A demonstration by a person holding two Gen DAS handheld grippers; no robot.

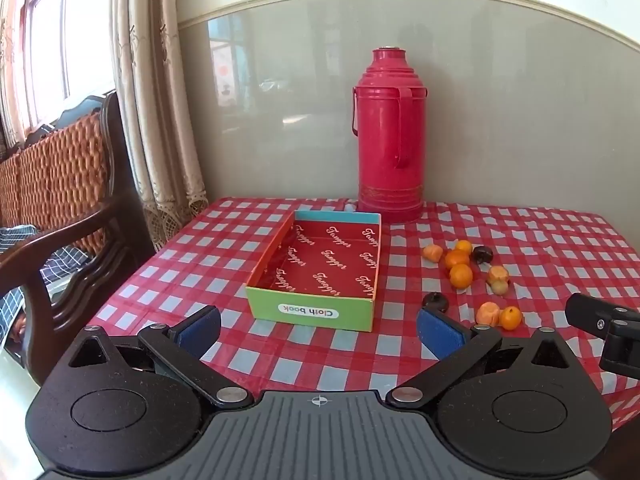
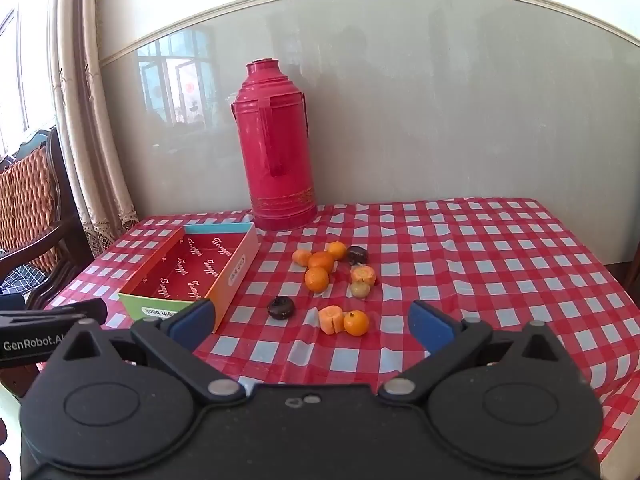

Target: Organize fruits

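The left tool (image 1: 318,330) is matte black plastic: two round-ended housings with raised discs flank a ribbed grey centre plate bearing a small white crosshair mark. Angled black link arms run out from silver pivot pins beside that plate to fingers (image 1: 438,334) faced with blue pads. The right tool (image 2: 312,322) has the same black build and blue-padded fingers (image 2: 192,322), though its centre plate looks plain black, perhaps scuffed. White "GenRobot.AI" lettering shows on the left tool's side.
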